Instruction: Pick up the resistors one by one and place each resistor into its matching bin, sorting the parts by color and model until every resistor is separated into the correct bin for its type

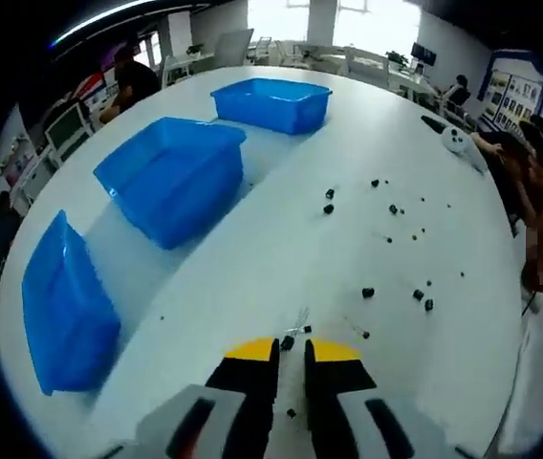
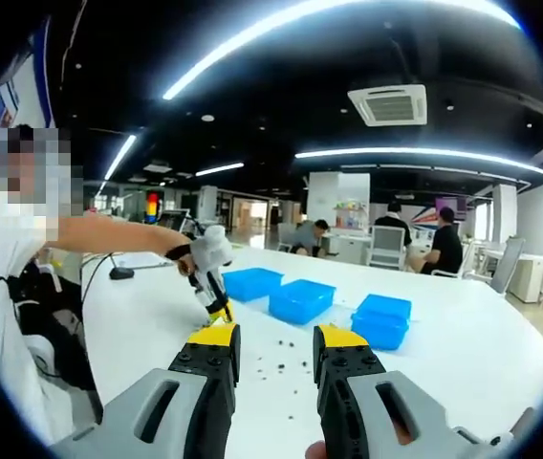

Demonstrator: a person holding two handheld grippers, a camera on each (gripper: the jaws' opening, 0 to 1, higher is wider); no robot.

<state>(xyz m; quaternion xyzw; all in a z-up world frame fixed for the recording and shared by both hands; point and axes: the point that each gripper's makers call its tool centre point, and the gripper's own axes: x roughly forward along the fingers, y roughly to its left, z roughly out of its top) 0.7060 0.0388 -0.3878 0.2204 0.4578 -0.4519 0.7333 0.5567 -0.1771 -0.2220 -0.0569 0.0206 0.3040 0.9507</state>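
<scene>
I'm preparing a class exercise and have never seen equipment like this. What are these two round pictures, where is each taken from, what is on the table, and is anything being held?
No robot arm here: a person holds a hand tool with a two-jaw claw in each hand, and a fisheye camera rides on each tool.

The left gripper view looks down along the left claw at a white table. Its yellow-tipped jaws are nearly closed around a tiny dark resistor; whether they truly pinch it is too small to tell. More small dark resistors lie scattered to the right, and three blue bins stand in a row on the left.

The right gripper view looks level across the room. The right claw is open and empty. Beyond it you see the left claw reaching down to the table, and the bins.
</scene>
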